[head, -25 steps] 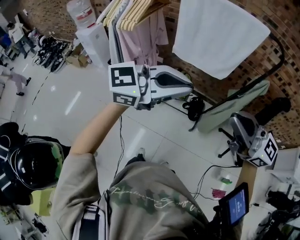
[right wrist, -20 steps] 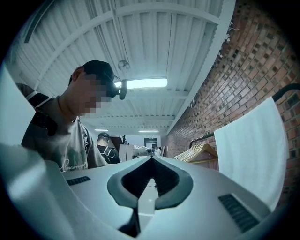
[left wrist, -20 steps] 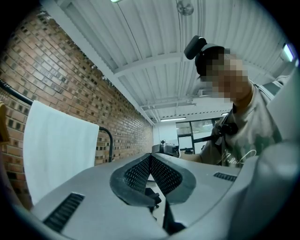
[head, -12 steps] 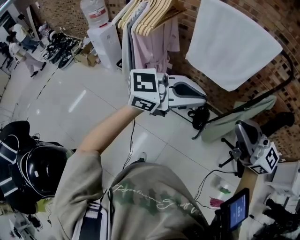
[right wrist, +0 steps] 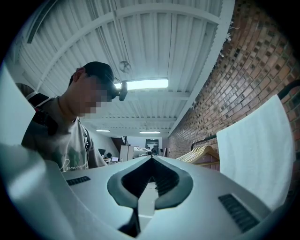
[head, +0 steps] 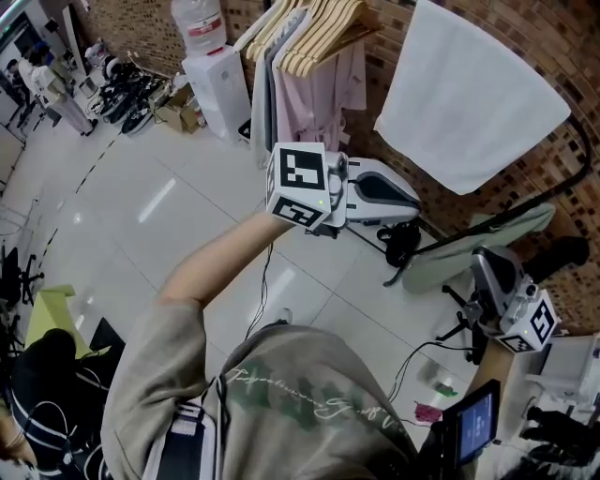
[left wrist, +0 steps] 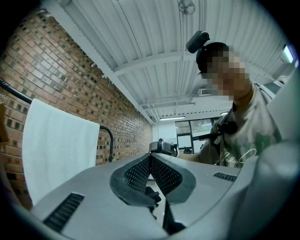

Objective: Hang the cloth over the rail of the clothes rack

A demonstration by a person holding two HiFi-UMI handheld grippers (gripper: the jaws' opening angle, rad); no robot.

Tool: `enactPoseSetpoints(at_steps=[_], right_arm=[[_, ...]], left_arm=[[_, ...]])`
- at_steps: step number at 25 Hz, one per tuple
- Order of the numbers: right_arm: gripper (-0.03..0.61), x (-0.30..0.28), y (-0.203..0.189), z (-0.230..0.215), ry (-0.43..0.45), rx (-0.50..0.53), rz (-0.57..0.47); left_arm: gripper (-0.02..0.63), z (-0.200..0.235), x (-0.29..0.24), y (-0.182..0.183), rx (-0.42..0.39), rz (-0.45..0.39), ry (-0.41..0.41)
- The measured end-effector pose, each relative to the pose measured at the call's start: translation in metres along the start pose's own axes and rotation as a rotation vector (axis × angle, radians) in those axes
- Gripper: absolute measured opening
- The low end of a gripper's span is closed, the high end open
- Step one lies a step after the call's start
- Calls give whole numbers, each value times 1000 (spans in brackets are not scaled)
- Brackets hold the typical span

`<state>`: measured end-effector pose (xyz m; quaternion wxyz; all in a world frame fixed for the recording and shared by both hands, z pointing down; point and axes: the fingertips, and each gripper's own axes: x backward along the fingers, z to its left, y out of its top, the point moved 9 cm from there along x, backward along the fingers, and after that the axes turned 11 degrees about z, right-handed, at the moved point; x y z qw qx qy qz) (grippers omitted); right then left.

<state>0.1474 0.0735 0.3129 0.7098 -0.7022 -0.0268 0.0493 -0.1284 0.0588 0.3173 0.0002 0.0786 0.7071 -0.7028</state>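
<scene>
Both grippers clenched on nothing, clear of the cloth.
Left gripper (head: 412, 199) and right gripper (head: 482, 257) are well apart; hangers (head: 323, 28) crowd beyond the left one, and the cloth (head: 469, 94) drapes the rail (head: 583, 141) beyond both.

Head view: the white cloth (head: 469, 94) covers the stretch of the rack's black rail (head: 585, 141) on which it hangs, and the picture's top edge cuts off both the cloth and the wooden hangers (head: 323, 28). Left gripper view: the body of the left gripper (left wrist: 151, 156) hides the cloth's lower hem. Print on the small screen (head: 474, 420) is too small to read.
</scene>
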Motion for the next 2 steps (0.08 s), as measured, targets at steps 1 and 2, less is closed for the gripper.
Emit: enactPoseSetpoints(at_steps=[1,2], right_arm=[[8,-1,0,0,3,0,1],[8,-2,1,1,6,1,2]], left_arm=[[5,-1,1,1,1,-1,0],[5,-2,1,1,1,-1,1]])
